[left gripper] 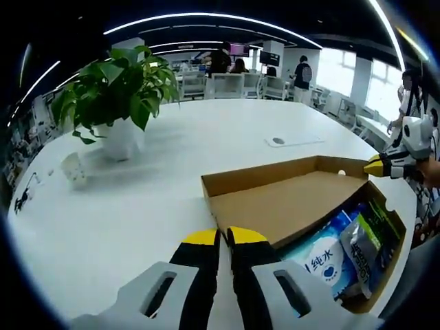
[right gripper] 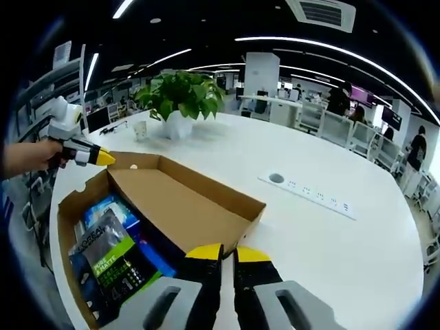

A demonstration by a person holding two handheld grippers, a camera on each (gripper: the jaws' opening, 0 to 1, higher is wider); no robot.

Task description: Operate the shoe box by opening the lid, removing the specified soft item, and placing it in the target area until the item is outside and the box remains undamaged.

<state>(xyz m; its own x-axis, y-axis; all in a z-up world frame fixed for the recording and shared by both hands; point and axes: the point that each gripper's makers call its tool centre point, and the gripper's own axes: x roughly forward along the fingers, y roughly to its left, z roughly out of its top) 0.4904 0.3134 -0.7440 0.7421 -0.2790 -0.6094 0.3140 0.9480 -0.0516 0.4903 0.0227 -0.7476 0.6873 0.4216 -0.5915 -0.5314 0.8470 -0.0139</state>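
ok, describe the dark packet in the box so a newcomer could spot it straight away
On the white table sits an open cardboard shoe box, lid flipped back. Inside, beside the blue and white wipes pack, lies the dark packet: the only black one, with green lettering.

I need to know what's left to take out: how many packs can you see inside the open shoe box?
3: a white and blue wipes pack, a dark green and black pack, and a blue pack towards the box's far end. More may lie hidden under the lid.
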